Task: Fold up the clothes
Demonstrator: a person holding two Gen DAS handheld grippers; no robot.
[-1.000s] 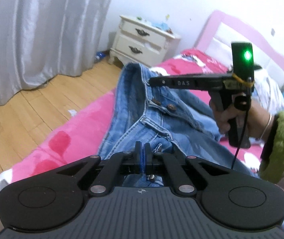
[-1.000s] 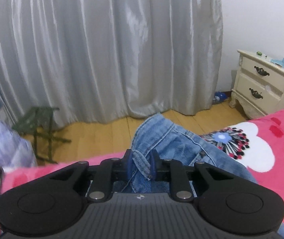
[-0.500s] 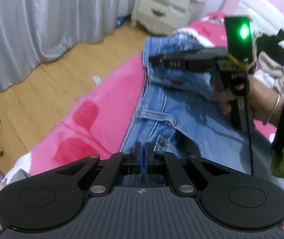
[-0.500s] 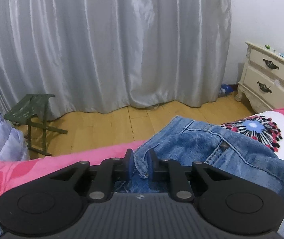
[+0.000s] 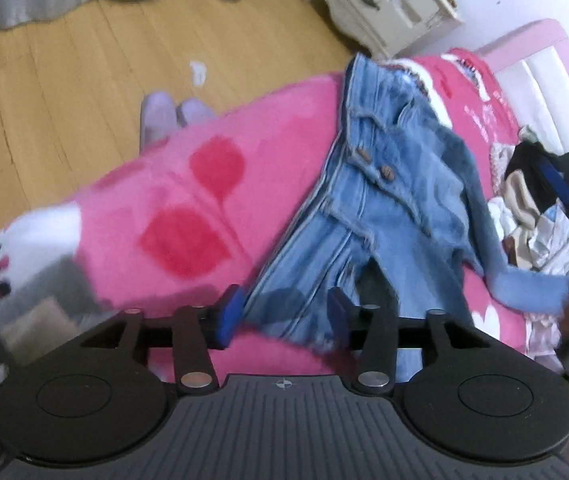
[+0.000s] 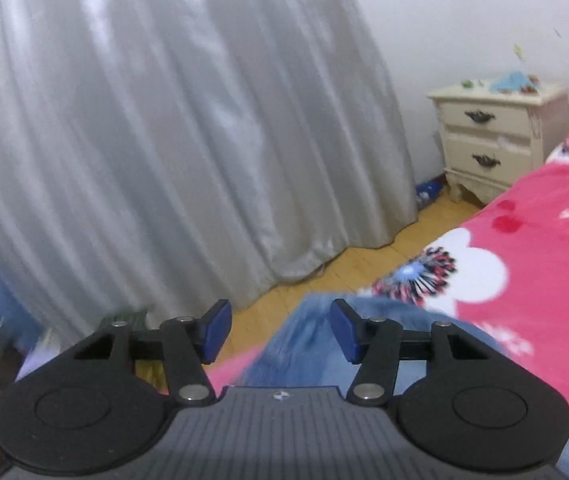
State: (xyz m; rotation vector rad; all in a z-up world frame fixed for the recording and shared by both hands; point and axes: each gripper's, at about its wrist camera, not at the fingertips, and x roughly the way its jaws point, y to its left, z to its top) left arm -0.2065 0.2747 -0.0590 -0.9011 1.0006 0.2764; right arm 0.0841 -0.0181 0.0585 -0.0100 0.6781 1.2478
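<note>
Jeans, faded blue denim (image 5: 368, 208), stretch lengthwise away from the left gripper (image 5: 284, 314), hem between its opening jaws, unpinched; right gripper (image 6: 280, 330), also opening, holds nothing.

Even indoor light, heavy motion blur, fisheye bending, dark corners

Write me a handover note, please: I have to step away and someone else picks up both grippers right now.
Left gripper: jaws opening, pads apart, hem of the blue denim jeans lying between them but not pinched.
Right gripper: jaws opening, nothing held; denim lies below it.
Jeans: spread on the pink fleece blanket with red and white flowers, waistband towards the cream two-drawer nightstand, one part folded over and rumpled.
Heap of mixed clothes: beside the jeans, near the headboard.
Done: jeans laid down, both grips let go.
Left: smooth and finish folding the jeans, then the heap.
</note>
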